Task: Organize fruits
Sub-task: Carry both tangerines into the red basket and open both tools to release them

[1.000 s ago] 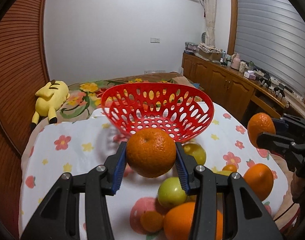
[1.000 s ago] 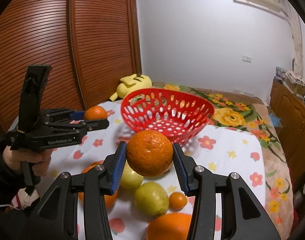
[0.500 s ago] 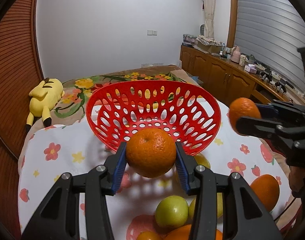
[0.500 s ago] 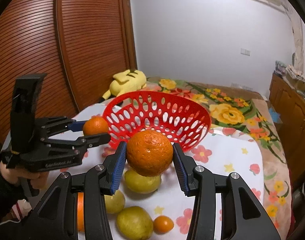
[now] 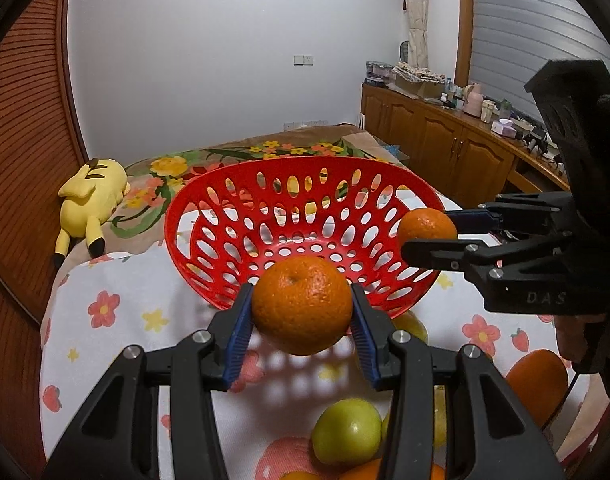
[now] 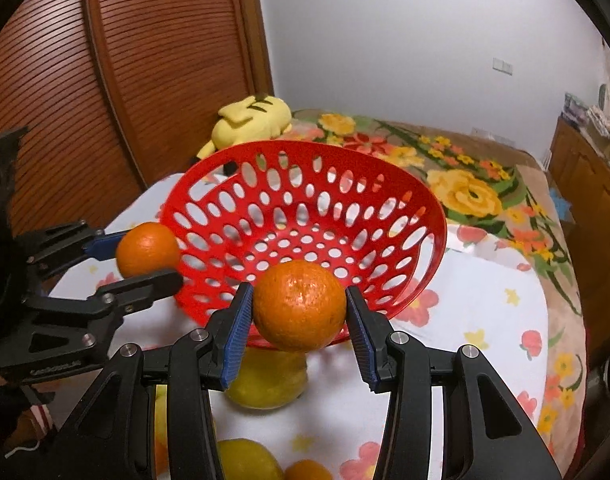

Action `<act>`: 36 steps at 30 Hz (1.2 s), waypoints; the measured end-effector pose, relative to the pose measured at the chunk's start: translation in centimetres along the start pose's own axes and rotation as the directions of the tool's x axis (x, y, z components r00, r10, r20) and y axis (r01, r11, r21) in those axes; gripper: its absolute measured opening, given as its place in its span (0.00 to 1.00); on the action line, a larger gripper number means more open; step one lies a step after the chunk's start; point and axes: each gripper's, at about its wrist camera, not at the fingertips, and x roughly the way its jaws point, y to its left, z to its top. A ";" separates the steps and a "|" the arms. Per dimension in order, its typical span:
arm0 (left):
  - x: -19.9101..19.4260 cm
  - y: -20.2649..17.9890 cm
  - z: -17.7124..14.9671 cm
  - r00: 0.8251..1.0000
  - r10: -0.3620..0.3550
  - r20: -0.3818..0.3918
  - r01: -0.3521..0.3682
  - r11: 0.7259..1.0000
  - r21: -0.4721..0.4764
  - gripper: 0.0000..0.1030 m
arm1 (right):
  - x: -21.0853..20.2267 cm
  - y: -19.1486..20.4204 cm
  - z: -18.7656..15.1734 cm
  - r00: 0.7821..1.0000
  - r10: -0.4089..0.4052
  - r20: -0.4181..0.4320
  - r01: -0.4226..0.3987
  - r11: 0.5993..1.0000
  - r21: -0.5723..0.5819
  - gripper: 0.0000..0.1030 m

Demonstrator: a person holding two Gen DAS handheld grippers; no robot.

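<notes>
A red perforated basket [image 5: 209, 240] [image 6: 433, 216] stands empty on the flowered cloth. My left gripper [image 5: 301, 320] is shut on an orange [image 5: 302, 309] and holds it just before the basket's near rim. It also shows in the right wrist view [image 6: 145, 254], at the basket's left edge with its orange [image 6: 147, 249]. My right gripper [image 6: 299, 314] is shut on another orange [image 6: 299, 304] at the near rim. In the left wrist view it [image 5: 429, 230] sits at the basket's right rim with its orange [image 5: 426, 223].
Green apples [image 5: 347, 430], a yellow-green fruit [image 6: 265, 380] and more oranges [image 5: 539, 384] lie on the cloth [image 5: 117, 344] in front of the basket. A yellow plush toy [image 5: 91, 196] lies behind on the bed. A wooden cabinet [image 5: 445, 148] stands at the right.
Both grippers moved forward with their oranges, from above the fruit pile up to the basket's rim. The basket looms larger in both views.
</notes>
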 end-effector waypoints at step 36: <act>-6.4 -0.7 -3.0 0.996 -0.026 0.088 0.026 1.000 0.001 0.64 | -9.1 1.2 -3.9 0.989 0.007 0.149 -0.005 1.000 -0.016 0.57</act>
